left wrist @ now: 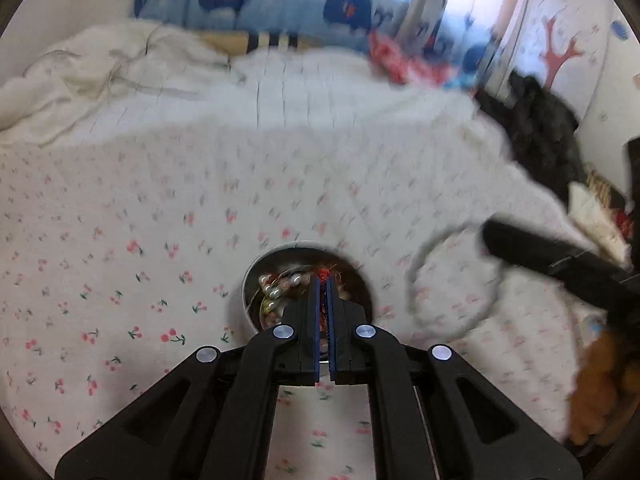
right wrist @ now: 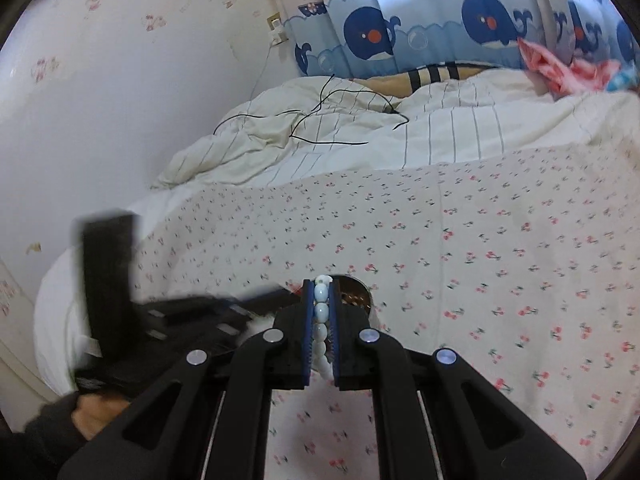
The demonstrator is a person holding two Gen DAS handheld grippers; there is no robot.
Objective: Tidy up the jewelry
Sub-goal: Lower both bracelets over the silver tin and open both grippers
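On the left, the left claw [left wrist: 323,280] has its blue-lined jaws together, pinching a scrap of red thread-like jewelry [left wrist: 322,312] between them. Its tips hang right over a round metal tin [left wrist: 246,292] that sits on the bed [left wrist: 120,240], on the cherry-print sheet. Inside the tin lie a string of pearly beads [left wrist: 280,286] and other tangled pieces too blurred to name. Just right of the tin, a thin pale ring [left wrist: 416,264] shows as a blurred loop over the sheet, and the dark body of the other tool reaches in from the right edge.

In the right wrist view, a hand [right wrist: 100,410] in a dark sleeve holds the blurred left tool at the lower left. The right claw [right wrist: 321,286] is clamped on a strand of pale blue and white beads [right wrist: 321,312], which runs lengthwise between the jaws. Beyond its tips, the tin's rim [right wrist: 370,300] peeks out on the sheet. Farther back, a striped white duvet [right wrist: 360,128] is bunched under a whale-print curtain [right wrist: 420,36].
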